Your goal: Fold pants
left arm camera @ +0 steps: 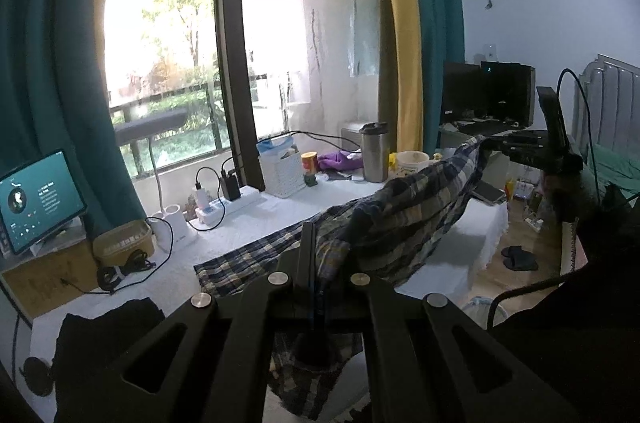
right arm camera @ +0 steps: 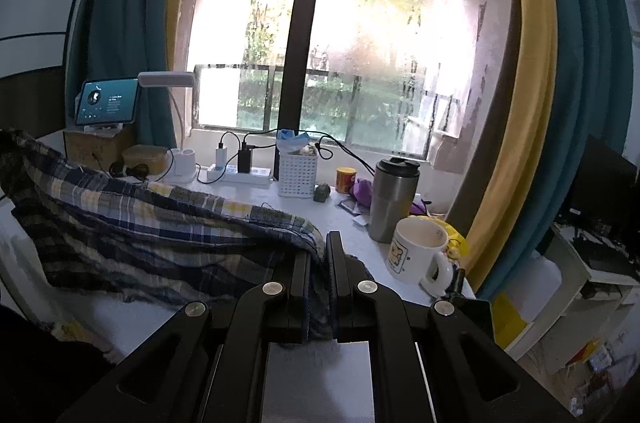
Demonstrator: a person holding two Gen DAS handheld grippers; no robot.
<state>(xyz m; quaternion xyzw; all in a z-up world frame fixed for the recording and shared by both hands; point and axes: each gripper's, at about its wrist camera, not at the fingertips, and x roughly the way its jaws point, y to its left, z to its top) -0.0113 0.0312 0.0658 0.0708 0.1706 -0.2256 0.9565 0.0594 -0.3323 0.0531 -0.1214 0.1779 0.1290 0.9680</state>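
The plaid pants (left arm camera: pixel 404 219), blue, white and yellow checked, hang stretched between my two grippers above the white table (left arm camera: pixel 256 223). My left gripper (left arm camera: pixel 320 255) is shut on one end of the cloth, which bunches between its fingers. My right gripper (right arm camera: pixel 319 255) is shut on the other end of the pants (right arm camera: pixel 152 223). The right gripper also shows in the left wrist view (left arm camera: pixel 516 143), raised at the right with cloth hanging from it. Part of the pants lies on the table.
Along the window stand a steel tumbler (right arm camera: pixel 392 199), a white mug (right arm camera: pixel 420 255), a white basket (right arm camera: pixel 298 175), a power strip (right arm camera: pixel 240 177), a lamp (right arm camera: pixel 166 79) and a tablet (right arm camera: pixel 106 101). A dark garment (left arm camera: pixel 104 339) lies at the table's near left. Slippers (left arm camera: pixel 518 257) lie on the floor.
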